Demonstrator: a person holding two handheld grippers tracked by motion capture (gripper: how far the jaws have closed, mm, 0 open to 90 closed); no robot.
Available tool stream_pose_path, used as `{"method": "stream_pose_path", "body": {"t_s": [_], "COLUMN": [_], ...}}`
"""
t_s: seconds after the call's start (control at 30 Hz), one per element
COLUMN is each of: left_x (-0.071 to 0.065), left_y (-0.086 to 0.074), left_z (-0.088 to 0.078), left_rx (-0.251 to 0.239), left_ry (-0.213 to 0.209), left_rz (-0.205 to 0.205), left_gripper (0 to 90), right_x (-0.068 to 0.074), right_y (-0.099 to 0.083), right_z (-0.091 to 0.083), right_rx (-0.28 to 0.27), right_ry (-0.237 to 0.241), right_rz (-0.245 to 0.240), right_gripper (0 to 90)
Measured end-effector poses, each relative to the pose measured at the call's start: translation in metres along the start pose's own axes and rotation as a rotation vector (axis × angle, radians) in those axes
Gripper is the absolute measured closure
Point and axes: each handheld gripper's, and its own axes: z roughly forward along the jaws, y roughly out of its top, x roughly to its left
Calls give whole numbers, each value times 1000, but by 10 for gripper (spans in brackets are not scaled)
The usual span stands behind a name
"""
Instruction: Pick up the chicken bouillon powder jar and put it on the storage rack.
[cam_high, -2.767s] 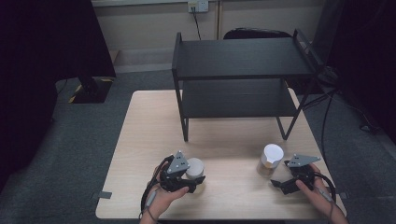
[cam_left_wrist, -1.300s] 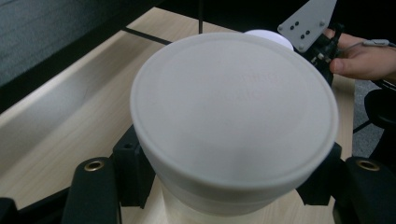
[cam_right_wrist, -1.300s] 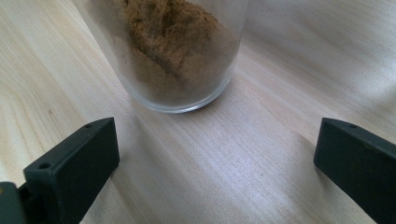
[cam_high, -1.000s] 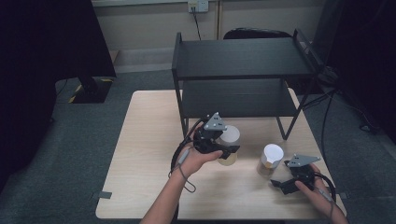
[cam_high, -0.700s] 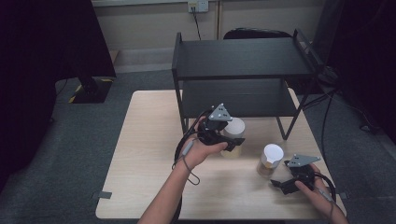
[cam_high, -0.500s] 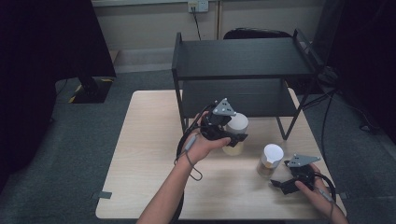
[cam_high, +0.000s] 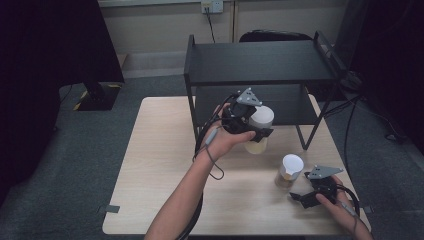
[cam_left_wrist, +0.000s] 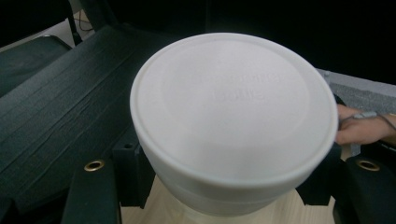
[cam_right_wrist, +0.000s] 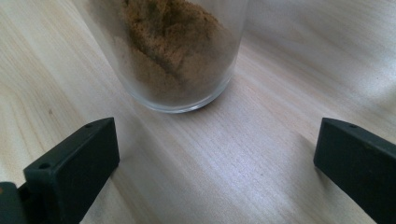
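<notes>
Above the tabletop (cam_high: 150, 150), before the one black shelf (cam_high: 260, 62): jar one (cam_high: 259, 131), white-lidded, pinched in left claw (cam_high: 252, 127) | jar two (cam_high: 289, 171) standing just ahead of right claw (cam_high: 300, 196), spread | jars: two

Light wood-grain table (cam_high: 150, 165) on grey carpet floor (cam_high: 75, 190). Black two-tier metal shelf rack (cam_high: 260, 62) stands at the table's far edge, right of centre, its legs on the tabletop. Cream wall (cam_high: 160, 20) behind, with a white power socket (cam_high: 211, 6) and a cable hanging from it. Dark curtain (cam_high: 50, 45) at far left; dark area at far right. Even overhead light, soft shadows.
</notes>
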Motion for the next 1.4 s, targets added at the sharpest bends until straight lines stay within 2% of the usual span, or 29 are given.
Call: {"method": "stream_pose_path", "body": {"t_s": [0.7,0.87,1.13,1.27,1.4], "left_x": [4,5,4,6,4], "left_y": [52,62,79,85,95], "left_z": [-17,-22,-29,-32,-35], "left_rx": [-16,-30,-25,-35,-34], "left_ry": [28,24,46,37,53], "left_rz": [15,14,21,14,19], "left_gripper": [351,352,351,351,352], "right_x": [0,0,0,0,0], "right_y": [0,0,0,0,0], "right_z": [0,0,0,0,0], "right_rx": [1,1,1,3,3], "right_ry": [0,0,0,1,1], "right_rz": [1,1,0,0,0], "right_gripper": [0,0,0,0,0]}}
